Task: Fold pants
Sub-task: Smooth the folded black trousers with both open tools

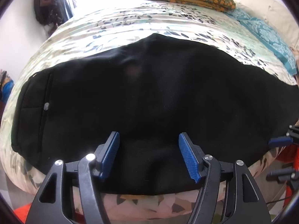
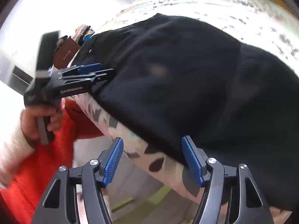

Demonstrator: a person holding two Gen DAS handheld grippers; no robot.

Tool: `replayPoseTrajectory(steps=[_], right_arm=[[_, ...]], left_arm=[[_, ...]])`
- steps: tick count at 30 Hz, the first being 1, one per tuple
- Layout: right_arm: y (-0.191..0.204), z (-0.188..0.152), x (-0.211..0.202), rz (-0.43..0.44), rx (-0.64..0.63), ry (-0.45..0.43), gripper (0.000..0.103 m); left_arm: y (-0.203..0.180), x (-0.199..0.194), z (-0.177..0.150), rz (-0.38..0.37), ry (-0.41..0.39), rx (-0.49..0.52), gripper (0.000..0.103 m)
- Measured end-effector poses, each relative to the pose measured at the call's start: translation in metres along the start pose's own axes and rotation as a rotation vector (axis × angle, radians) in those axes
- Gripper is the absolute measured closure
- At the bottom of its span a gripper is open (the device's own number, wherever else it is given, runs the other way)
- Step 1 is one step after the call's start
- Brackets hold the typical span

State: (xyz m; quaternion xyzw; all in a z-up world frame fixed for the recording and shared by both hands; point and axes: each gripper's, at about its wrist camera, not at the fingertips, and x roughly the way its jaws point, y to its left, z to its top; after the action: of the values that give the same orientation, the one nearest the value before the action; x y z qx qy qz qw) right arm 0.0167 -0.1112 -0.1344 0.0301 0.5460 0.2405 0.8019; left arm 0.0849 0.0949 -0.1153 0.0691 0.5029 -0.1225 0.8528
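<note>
A: Pants (image 1: 149, 97) lie flat across the bedspread (image 1: 130, 28), near its front edge; both grippers gape empty.

B: Pinch that near edge with your left gripper (image 1: 149, 155) and right gripper (image 2: 152, 160) together, then fold it away evenly.

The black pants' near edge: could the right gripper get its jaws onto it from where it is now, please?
Probably yes: the right gripper stands open at the black pants, with nothing in between; one jaw already overlaps the fabric edge.

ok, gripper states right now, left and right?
Left gripper: open, above the black pants, holding nothing.
Right gripper: open, at the pants' edge over the bed, holding nothing.
</note>
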Motion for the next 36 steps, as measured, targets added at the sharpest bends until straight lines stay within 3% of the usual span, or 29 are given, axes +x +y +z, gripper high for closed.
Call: replayPoseTrajectory(steps=[2,3,5,8,10,12,14,16,18,23,26,28,30,31,32,33,36], right_arm=[[0.006,-0.006,-0.005,0.074,-0.036,0.069,0.044],[0.002,-0.008,-0.013,0.098,-0.014,0.062,0.047],[-0.017,-0.01,-0.04,0.044,0.027,-0.041,0.046],[-0.074,-0.013,-0.076,-0.1,0.222,-0.166,0.046],[-0.11,-0.02,-0.087,-0.259,0.302,-0.173,0.046],[-0.13,-0.028,-0.082,-0.387,0.284,-0.118,0.046],[-0.141,-0.041,-0.066,-0.437,0.272,-0.004,0.045],[-0.134,-0.048,-0.069,-0.475,0.223,-0.029,0.044],[-0.133,-0.053,-0.069,-0.483,0.218,-0.02,0.038],[-0.124,-0.047,-0.083,-0.438,0.269,-0.081,0.037],[-0.118,-0.05,-0.104,-0.513,0.255,-0.184,0.036],[-0.131,-0.049,-0.109,-0.559,0.297,-0.197,0.034],[-0.155,-0.05,-0.107,-0.579,0.369,-0.174,0.034],[-0.167,-0.055,-0.102,-0.568,0.409,-0.134,0.034],[-0.176,-0.062,-0.098,-0.539,0.452,-0.094,0.033],[-0.182,-0.073,-0.105,-0.5,0.479,-0.116,0.033],[-0.183,-0.082,-0.127,-0.438,0.51,-0.166,0.033]], left_arm=[[0.011,-0.011,0.004,-0.029,-0.026,-0.078,0.04],[0.011,-0.017,0.004,-0.053,-0.059,-0.105,0.04],[0.004,-0.033,0.009,-0.09,-0.138,-0.103,0.039],[-0.03,-0.044,0.015,-0.143,-0.207,-0.003,0.034],[-0.063,-0.037,0.015,-0.186,-0.174,0.093,0.034],[-0.087,-0.02,0.012,-0.17,-0.082,0.18,0.034],[-0.103,0.01,0.001,-0.103,0.097,0.247,0.034],[-0.105,0.004,0.0,-0.086,0.077,0.266,0.034],[-0.101,-0.001,0.007,-0.092,0.106,0.225,0.034],[-0.096,-0.03,0.015,-0.109,-0.008,0.124,0.034],[-0.113,-0.036,0.026,-0.109,-0.071,0.133,0.024],[-0.129,-0.029,0.029,-0.117,-0.09,0.165,0.02],[-0.143,-0.004,0.028,-0.064,-0.017,0.214,0.02],[-0.147,0.011,0.022,-0.027,0.059,0.225,0.025],[-0.145,0.01,0.013,-0.022,0.084,0.221,0.026],[-0.143,0.005,0.009,-0.031,0.047,0.21,0.026],[-0.138,-0.007,0.01,-0.038,0.054,0.192,0.026]])
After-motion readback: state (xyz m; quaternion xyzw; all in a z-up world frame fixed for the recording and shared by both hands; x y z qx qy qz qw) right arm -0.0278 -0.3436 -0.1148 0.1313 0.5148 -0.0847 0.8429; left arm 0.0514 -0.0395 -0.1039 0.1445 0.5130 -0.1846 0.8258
